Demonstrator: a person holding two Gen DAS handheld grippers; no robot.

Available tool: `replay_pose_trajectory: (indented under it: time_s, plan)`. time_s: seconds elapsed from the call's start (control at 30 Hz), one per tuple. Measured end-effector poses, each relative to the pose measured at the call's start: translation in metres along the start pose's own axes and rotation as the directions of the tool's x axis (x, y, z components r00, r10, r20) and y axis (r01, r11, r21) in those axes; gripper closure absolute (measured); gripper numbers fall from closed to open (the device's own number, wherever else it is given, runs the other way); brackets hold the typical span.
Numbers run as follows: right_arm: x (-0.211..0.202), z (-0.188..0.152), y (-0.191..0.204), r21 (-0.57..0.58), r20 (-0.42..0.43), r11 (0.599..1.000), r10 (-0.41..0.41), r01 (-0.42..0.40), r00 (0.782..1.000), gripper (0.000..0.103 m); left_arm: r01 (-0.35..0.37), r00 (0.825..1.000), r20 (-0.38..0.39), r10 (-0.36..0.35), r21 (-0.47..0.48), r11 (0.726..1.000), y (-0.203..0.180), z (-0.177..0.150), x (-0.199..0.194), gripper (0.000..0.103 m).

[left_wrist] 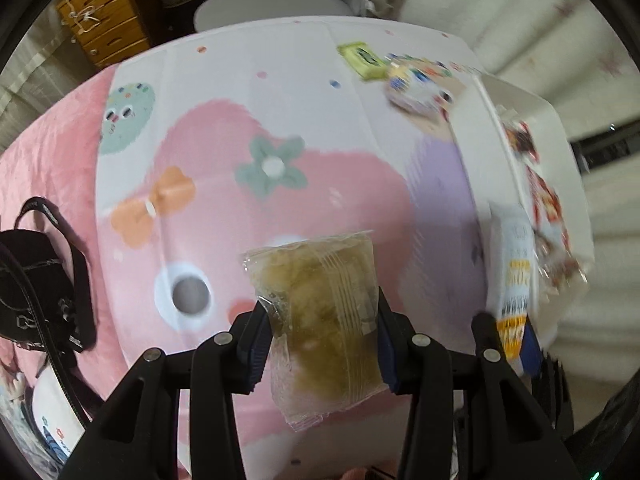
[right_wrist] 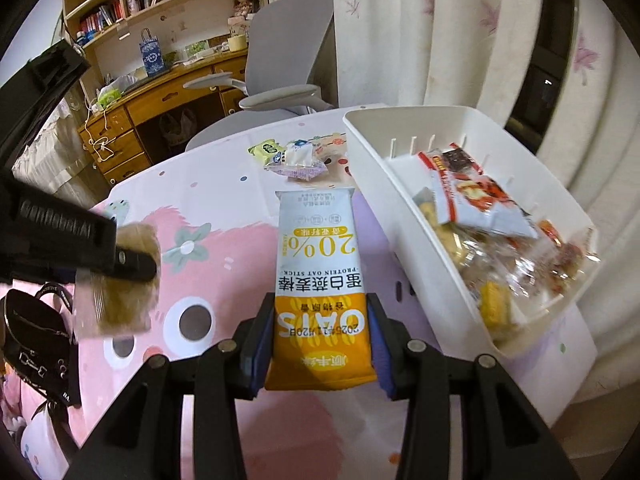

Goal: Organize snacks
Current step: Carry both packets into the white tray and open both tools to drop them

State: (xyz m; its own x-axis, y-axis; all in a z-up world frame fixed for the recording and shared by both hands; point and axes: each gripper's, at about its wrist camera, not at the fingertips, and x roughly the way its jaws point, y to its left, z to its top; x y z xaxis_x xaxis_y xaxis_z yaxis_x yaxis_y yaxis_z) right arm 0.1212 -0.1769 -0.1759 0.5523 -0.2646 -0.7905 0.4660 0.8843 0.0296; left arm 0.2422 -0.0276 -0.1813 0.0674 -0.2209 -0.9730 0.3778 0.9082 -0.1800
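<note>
My left gripper [left_wrist: 322, 320] is shut on a clear packet of brownish-green snack [left_wrist: 324, 316] and holds it above the patterned tablecloth. The packet also shows at the left of the right wrist view [right_wrist: 120, 280]. My right gripper [right_wrist: 320, 340] is shut on a white and orange oats stick packet [right_wrist: 318, 280], which also shows at the right of the left wrist view [left_wrist: 514, 280]. A white bin [right_wrist: 384, 160] with several snack packets stands to the right, and it also shows in the left wrist view [left_wrist: 480, 128]. A green packet [right_wrist: 264, 148] and a white packet [right_wrist: 300, 160] lie at the table's far side.
A black handbag [right_wrist: 36, 332] lies at the table's left edge, and it also shows in the left wrist view [left_wrist: 32, 288]. A grey office chair [right_wrist: 288, 60] and a wooden desk [right_wrist: 160, 100] stand behind the table. Curtains [right_wrist: 460, 32] hang at the right.
</note>
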Motion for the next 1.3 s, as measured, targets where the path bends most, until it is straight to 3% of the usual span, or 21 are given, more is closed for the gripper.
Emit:
replay_pose_trajectory:
  time_s: [0.27, 0.47, 0.77, 1.07, 1.3]
  plan:
    - [-0.044, -0.021, -0.018, -0.002, 0.033, 1.000, -0.028, 0.028, 0.999, 0.060, 0.085, 0.995, 0.045, -0.087, 0.047, 0.995, -0.012, -0.051, -0.019, 0.060]
    - [-0.066, -0.025, -0.045, 0.003, 0.052, 1.000, -0.027, 0.027, 0.998, 0.060, 0.160, 0.979, 0.114, -0.171, 0.103, 0.982, -0.031, -0.068, -0.042, 0.060]
    - [-0.070, -0.008, -0.101, -0.027, 0.064, 0.999, 0.042, -0.041, 0.997, 0.060, 0.219, 0.948, 0.203, -0.246, 0.144, 0.965, -0.091, -0.064, -0.059, 0.060]
    - [-0.061, 0.018, -0.163, -0.126, 0.057, 0.983, 0.145, -0.137, 0.988, 0.060, 0.242, 0.934, 0.233, -0.271, 0.143, 0.960, -0.165, -0.049, -0.050, 0.060]
    - [-0.054, 0.039, -0.207, -0.187, 0.068, 0.971, 0.165, -0.150, 0.984, 0.060, 0.252, 0.925, 0.257, -0.281, 0.139, 0.958, -0.222, -0.039, -0.037, 0.059]
